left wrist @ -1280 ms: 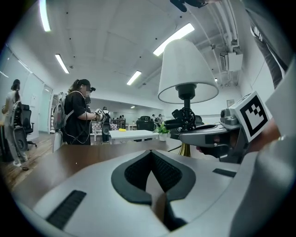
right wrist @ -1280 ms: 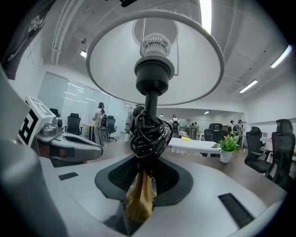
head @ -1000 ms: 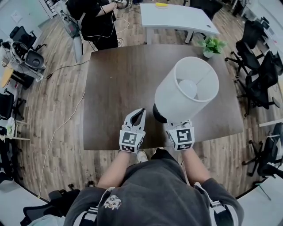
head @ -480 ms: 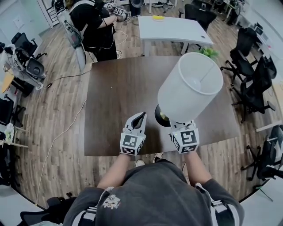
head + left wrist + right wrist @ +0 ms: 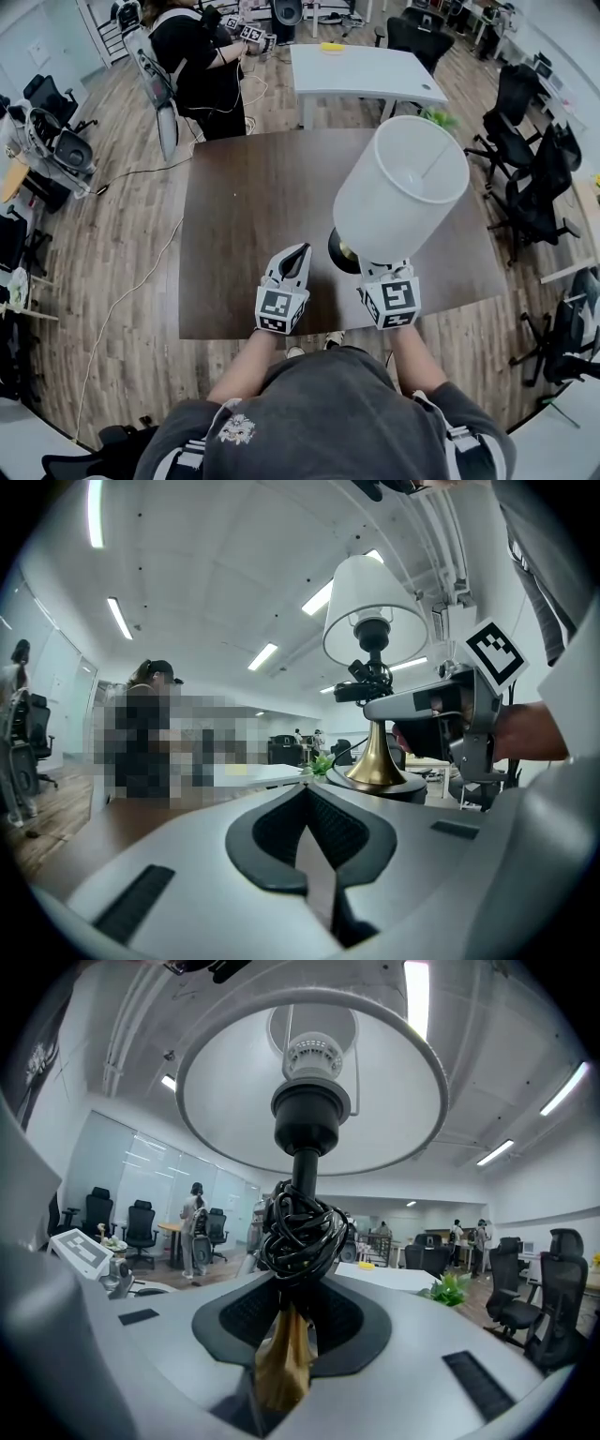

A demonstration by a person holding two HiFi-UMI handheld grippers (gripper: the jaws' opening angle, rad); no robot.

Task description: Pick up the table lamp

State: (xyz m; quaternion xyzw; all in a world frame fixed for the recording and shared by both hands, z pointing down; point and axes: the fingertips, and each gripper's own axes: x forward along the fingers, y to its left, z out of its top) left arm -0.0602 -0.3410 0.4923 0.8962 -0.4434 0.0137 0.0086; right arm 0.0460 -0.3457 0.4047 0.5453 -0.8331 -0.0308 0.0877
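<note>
The table lamp has a white drum shade (image 5: 401, 187), a black socket and a brass stem on a round dark base (image 5: 341, 251). My right gripper (image 5: 377, 272) is shut on the brass stem (image 5: 284, 1354) just below a bundle of black cord (image 5: 302, 1227), and the shade (image 5: 309, 1082) spreads overhead. The lamp hangs tilted above the dark wooden table (image 5: 253, 206). My left gripper (image 5: 295, 255) is shut and empty, a little to the lamp's left. In the left gripper view the lamp (image 5: 375, 621) and the right gripper (image 5: 431, 705) show to the right of the left gripper (image 5: 307, 794).
A white table (image 5: 361, 70) stands behind the dark one, with a small green plant (image 5: 433, 117) between them. A person (image 5: 202, 56) stands at the back left. Black office chairs (image 5: 534, 178) line the right side. A cable (image 5: 131, 272) trails on the wooden floor at the left.
The right gripper has lifted the lamp upward, so its shade looms larger and its base hangs off the table. The left gripper has kept shut and risen slightly.
</note>
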